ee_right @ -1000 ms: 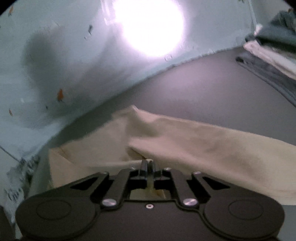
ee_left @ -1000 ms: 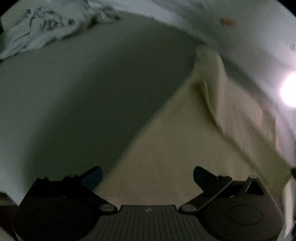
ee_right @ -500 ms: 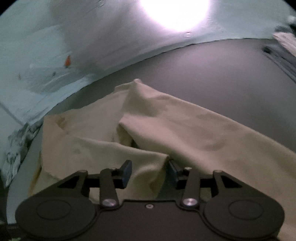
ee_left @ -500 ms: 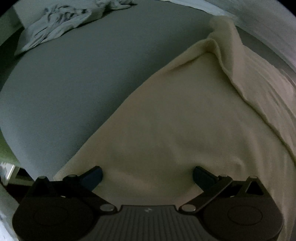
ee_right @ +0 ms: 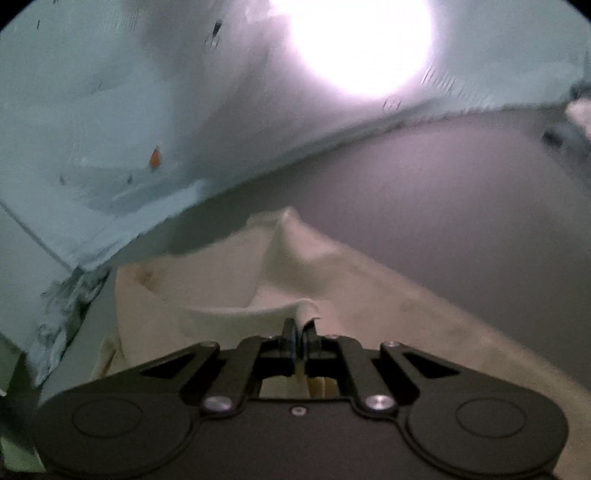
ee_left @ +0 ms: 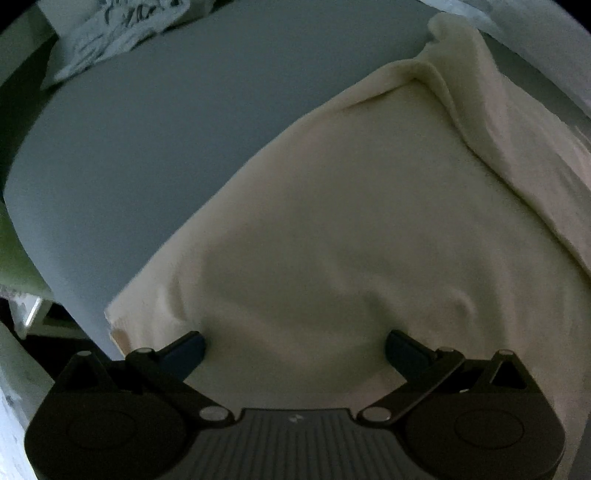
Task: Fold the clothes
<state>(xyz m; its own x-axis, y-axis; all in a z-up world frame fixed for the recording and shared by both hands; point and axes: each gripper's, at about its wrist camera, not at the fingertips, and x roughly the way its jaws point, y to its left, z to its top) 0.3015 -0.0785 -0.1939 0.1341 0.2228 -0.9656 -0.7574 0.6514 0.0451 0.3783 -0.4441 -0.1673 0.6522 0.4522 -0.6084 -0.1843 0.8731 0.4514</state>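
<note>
One cream garment (ee_left: pixel 351 221); left claw (ee_left: pixel 295 343) apart, right claw (ee_right: pixel 300 332) clamped on its fold.

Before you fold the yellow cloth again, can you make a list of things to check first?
1. Right gripper has the cloth: ok, jaws shut on a raised edge.
2. Left gripper has hold too: not ok, jaws wide open, pressing on the cloth.
3. Cloth flat: not ok, a ridge runs along its far side and it puckers by the left gripper.
4. Room on the grey surface to fold: ok, a bare stretch lies beside the cloth.
5. Other clothes out of the way: ok, apart at the far corner.
6. Cloth all on the surface: cannot tell.
</note>
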